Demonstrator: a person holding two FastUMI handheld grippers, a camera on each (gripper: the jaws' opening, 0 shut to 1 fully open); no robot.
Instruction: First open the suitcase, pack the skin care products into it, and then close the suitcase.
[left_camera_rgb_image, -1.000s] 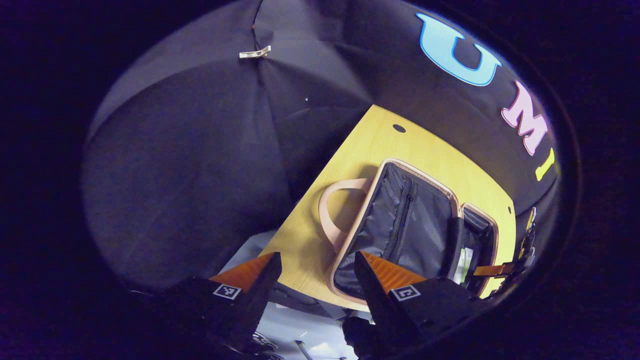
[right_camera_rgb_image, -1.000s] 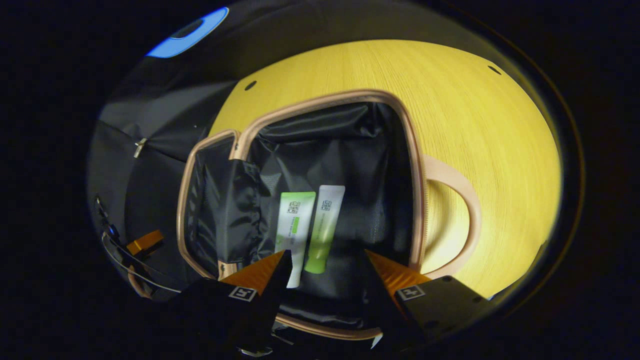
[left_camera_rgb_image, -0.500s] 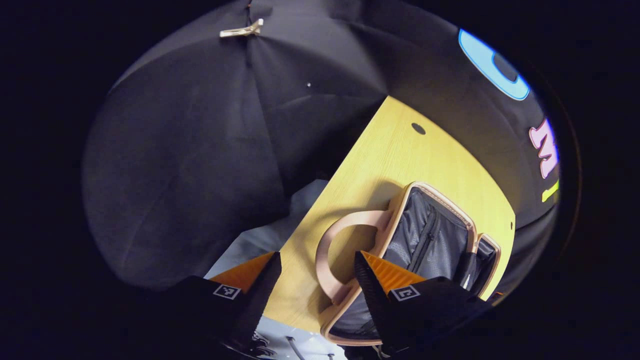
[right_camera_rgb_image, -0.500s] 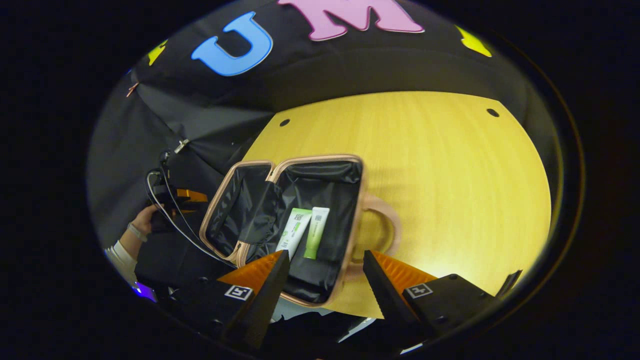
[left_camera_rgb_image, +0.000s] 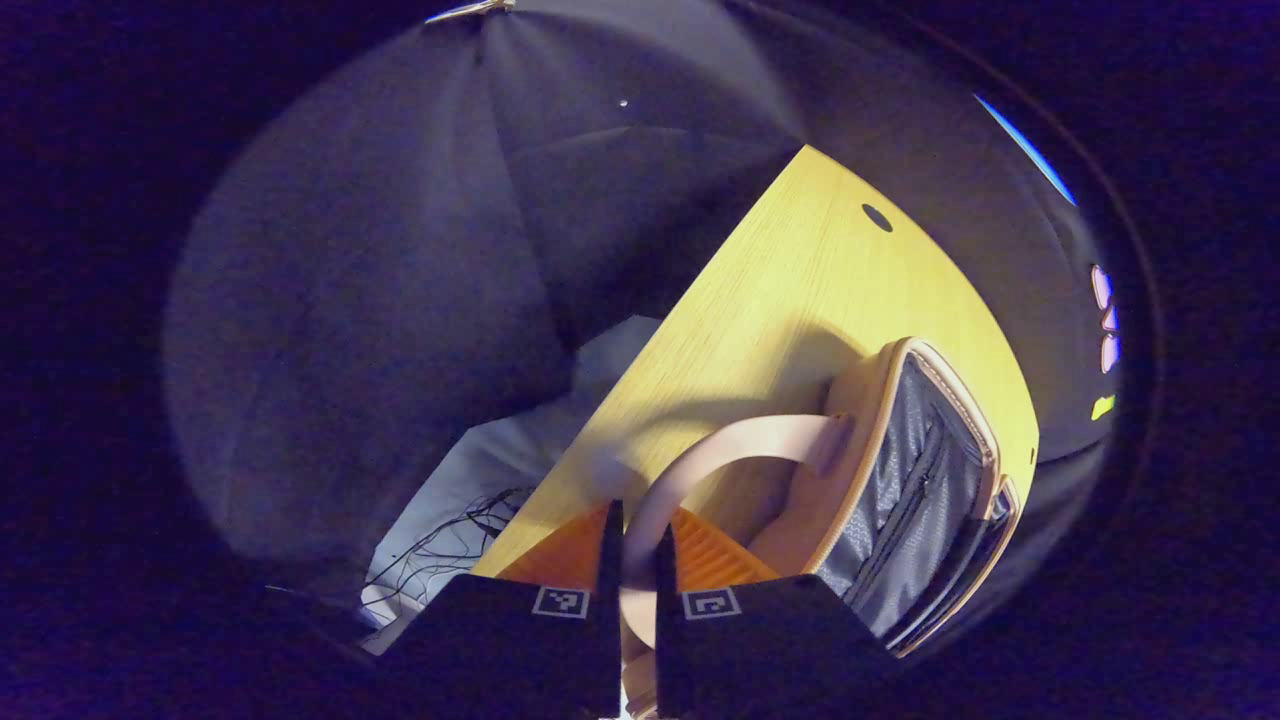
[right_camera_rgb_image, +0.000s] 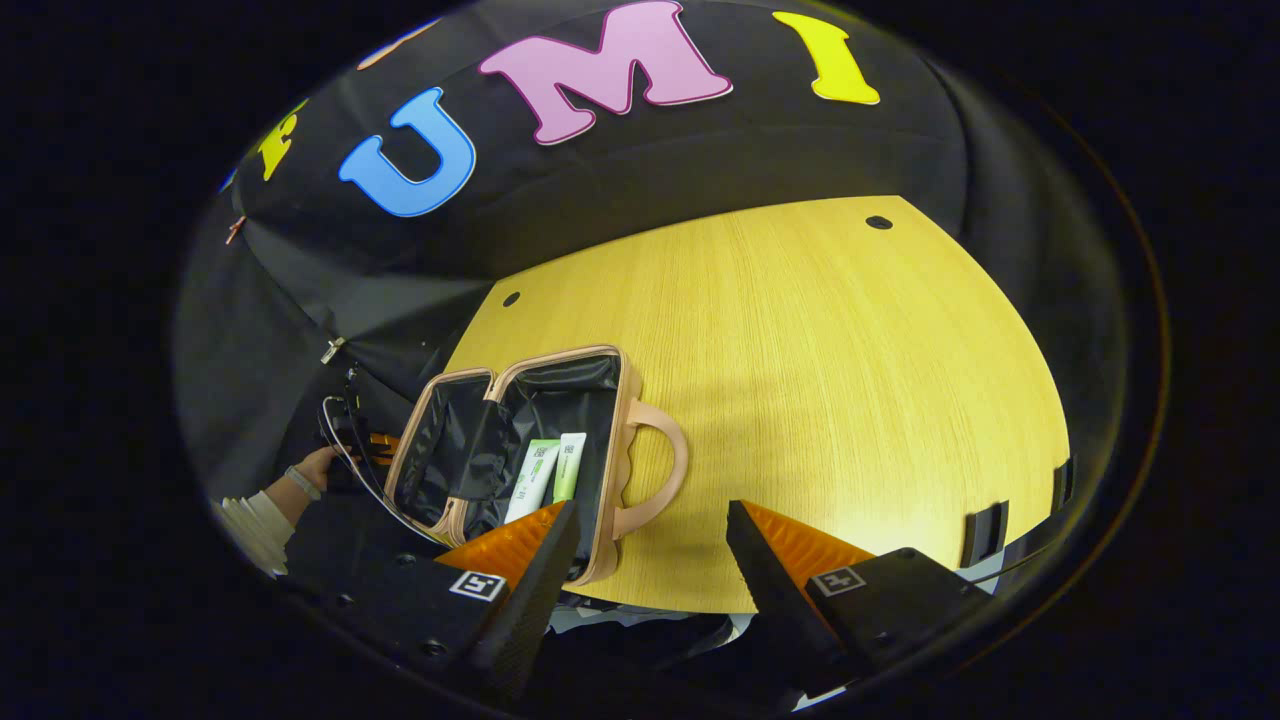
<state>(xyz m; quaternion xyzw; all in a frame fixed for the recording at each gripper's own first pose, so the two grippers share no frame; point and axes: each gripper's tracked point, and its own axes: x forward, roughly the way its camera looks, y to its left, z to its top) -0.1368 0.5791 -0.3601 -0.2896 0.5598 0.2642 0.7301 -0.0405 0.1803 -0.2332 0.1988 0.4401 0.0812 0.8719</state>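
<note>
The left gripper (left_camera_rgb_image: 632, 560) pinches the suitcase handle (left_camera_rgb_image: 700, 455); the right gripper (right_camera_rgb_image: 650, 545) hangs open. The suitcase (right_camera_rgb_image: 520, 455) lies open at nine o'clock on the table (right_camera_rgb_image: 800, 380), two tubes (right_camera_rgb_image: 548, 478) inside. Closing seems underway; next, swing that half over.

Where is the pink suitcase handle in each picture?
Left gripper view: the handle on this half of the suitcase curves through the lower middle, and the left gripper is closed on this handle.
Right gripper view: the other half's handle loops just left of center, above the open right gripper.
Shared landmark: the yellow wooden table.
</note>
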